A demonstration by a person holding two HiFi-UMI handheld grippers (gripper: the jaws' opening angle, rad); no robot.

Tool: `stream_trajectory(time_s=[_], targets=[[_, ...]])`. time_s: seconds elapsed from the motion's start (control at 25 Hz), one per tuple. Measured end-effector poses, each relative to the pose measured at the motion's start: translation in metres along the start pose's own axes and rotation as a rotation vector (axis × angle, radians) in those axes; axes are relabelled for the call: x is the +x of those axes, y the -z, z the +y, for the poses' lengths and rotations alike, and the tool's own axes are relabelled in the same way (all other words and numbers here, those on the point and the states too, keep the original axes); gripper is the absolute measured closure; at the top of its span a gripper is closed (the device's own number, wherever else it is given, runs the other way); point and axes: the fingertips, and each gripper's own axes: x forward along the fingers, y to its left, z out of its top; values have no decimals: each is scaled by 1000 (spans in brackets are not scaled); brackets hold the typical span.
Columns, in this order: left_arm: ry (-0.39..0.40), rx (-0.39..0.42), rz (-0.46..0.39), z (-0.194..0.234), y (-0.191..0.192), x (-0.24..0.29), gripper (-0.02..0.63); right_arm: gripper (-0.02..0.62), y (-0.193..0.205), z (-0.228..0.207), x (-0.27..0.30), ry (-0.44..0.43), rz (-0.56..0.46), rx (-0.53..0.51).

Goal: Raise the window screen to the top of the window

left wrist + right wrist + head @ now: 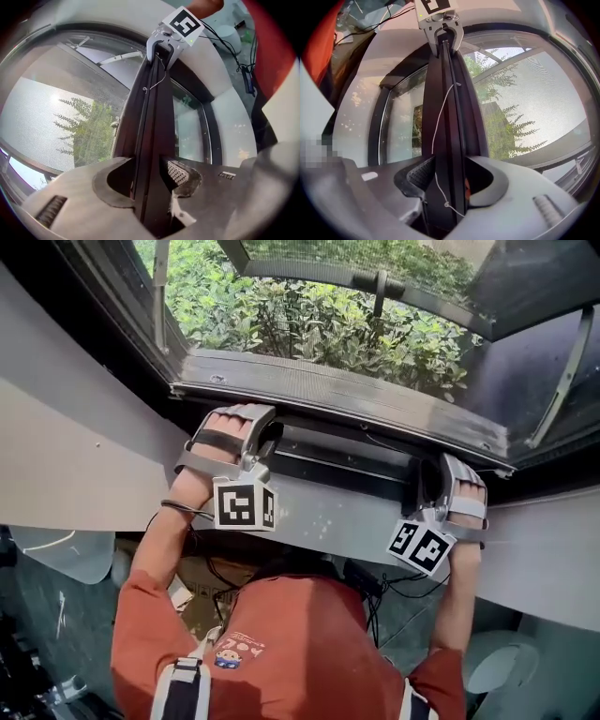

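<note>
Black and slim, the bar (347, 450) of the window screen lies along the lower edge of the window frame (328, 390), just past the pale wall ledge (84, 456). Green bushes (309, 324) fill the opening beyond it. A person in an orange-red shirt (272, 634) holds a gripper at each end of the bar.

The left gripper (272, 439) sits near the bar's left end. In its own view the bar runs straight out between the two grey jaws, and both pads lie against its sides. The gap is only as wide as the bar, so this gripper is clamped on it.

The right gripper (422, 486) sits near the bar's right end, well apart from the left one. Its view shows much the same: the ridged pad presses one side of the bar and the other jaw meets the opposite side, closed on the bar rather than standing free of it.

Each gripper view looks down the length of the bar to the other gripper at the far end, with its marker cube above the jaws.

A thin white cord (440, 117) hangs loosely along the bar — it ends in a small knot between the right gripper's jaws.

Fine grey mesh (51, 122) spreads to one side of the bar, with leafy branches showing through it — on the other side is a dark-framed pane
</note>
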Motion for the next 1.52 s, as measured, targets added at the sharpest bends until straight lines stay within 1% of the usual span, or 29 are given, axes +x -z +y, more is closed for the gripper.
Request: stream_trajectory(time_s=[0.12,0.24,0.32,0.4,0.48,0.56,0.68,0.8,0.88,0.92,0.96,1.0,1.08,1.2,1.28,1.44,1.52], targets=[[27,-4,-17,2,-1,-2,449,403,0,-4,-2,-22,-1,29],[56,1,-16,2,0,-3,449,403,-1,-4,-3,-40,-11,37],[55,-5,-27,5,-1,-5,449,405,-2,-8,-4,-31,-27,43],[48,-23,-47,11,-4,-8,449,426,-3,-17,-7,-9,-41,63],[30,-33,-59,19,-4,-11,449,426,-4,-25,-8,2,-44,73],[11,-23,-59,23,-4,-12,449,420,-5,-28,-8,-7,-43,74],[-36,-2,-64,30,-5,-13,449,391,-6,-32,-9,2,-51,65],[-57,-5,-70,38,-6,-15,460,393,-7,-39,-12,14,-59,74],[-66,-4,-73,42,-7,-18,469,394,-7,-47,-14,37,-64,80],[-72,-6,-76,45,-8,-19,474,457,-7,-53,-15,58,-70,84],[-80,-7,-80,48,-9,-21,476,482,-8,-59,-17,77,-77,89],[-91,-8,-82,52,-9,-23,477,483,-8,-65,-18,93,-83,93],[-119,-5,-85,60,-10,-25,492,522,-9,-75,-20,120,-86,93],[-173,-5,-92,73,-12,-28,531,546,-9,-86,-22,148,-87,87],[-216,-9,-96,82,-12,-29,560,548,-10,-92,-22,166,-91,82],[-272,-12,-96,95,-13,-31,560,552,-12,-104,-22,199,-96,69],[-293,1,-97,100,-15,-33,561,554,-12,-110,-24,216,-96,64]])
